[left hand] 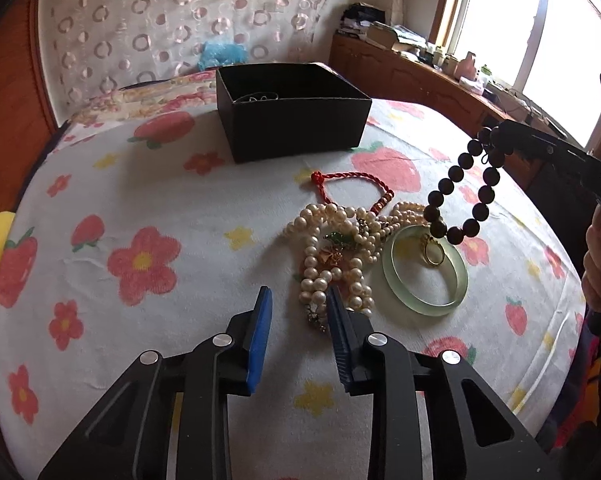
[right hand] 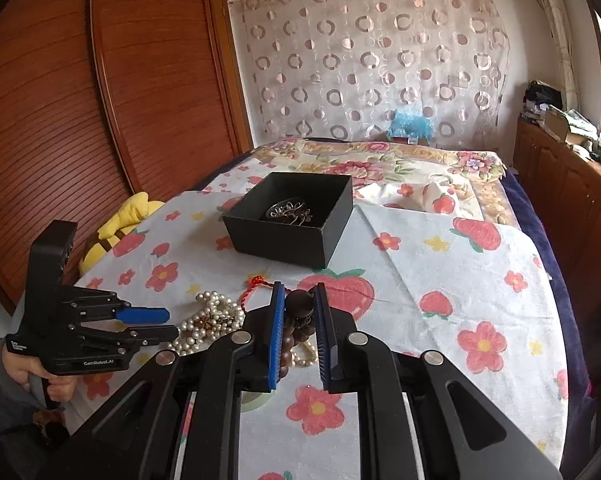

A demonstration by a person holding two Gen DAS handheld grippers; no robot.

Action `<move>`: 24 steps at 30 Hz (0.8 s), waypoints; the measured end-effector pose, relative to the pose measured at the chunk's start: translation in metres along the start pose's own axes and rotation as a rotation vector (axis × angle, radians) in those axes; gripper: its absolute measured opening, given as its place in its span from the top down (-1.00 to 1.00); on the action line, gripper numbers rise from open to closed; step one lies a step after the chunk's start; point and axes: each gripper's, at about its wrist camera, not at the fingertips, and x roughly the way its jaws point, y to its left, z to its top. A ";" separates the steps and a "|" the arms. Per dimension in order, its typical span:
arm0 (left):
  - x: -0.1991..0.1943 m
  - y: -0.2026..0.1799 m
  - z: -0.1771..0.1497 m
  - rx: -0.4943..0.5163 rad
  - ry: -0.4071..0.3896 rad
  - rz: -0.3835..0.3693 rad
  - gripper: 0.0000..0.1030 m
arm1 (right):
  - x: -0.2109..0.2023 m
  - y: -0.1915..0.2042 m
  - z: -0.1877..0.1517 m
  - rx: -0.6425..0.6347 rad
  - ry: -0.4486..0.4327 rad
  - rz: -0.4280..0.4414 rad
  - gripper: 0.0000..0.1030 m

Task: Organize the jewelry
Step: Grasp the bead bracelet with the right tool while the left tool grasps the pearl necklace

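Right gripper (right hand: 298,300) clamped on dark wooden bead bracelet (left hand: 466,188), raised beside open black cardboard box (left hand: 292,110); left gripper (left hand: 298,300) apart, nearer the viewer than the box.

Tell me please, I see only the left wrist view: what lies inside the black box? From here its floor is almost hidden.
Observer: In the right wrist view, the black box holds one silver filigree piece. Nothing else shows on its floor.
Operator: How does the right gripper hold the dark beads?
Observer: The right gripper pinches one bead of the dark bead bracelet between its blue pads, near the tips. The other beads hang below.
Operator: Does my left gripper touch the pearls?
Observer: Seen from the side, the left gripper is open, with its tips at the edge of the pearl necklace. I cannot tell if they touch.
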 end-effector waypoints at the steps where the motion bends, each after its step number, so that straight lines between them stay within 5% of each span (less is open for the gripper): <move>1: 0.001 0.000 0.001 0.001 0.004 0.004 0.51 | 0.000 0.000 0.000 0.001 0.002 0.000 0.68; 9: 0.007 -0.006 0.012 0.048 0.023 0.056 0.51 | 0.003 0.002 -0.004 0.001 0.010 0.002 0.68; 24: -0.001 0.026 0.016 -0.025 0.001 0.018 0.67 | 0.010 0.000 -0.014 0.012 0.027 0.005 0.68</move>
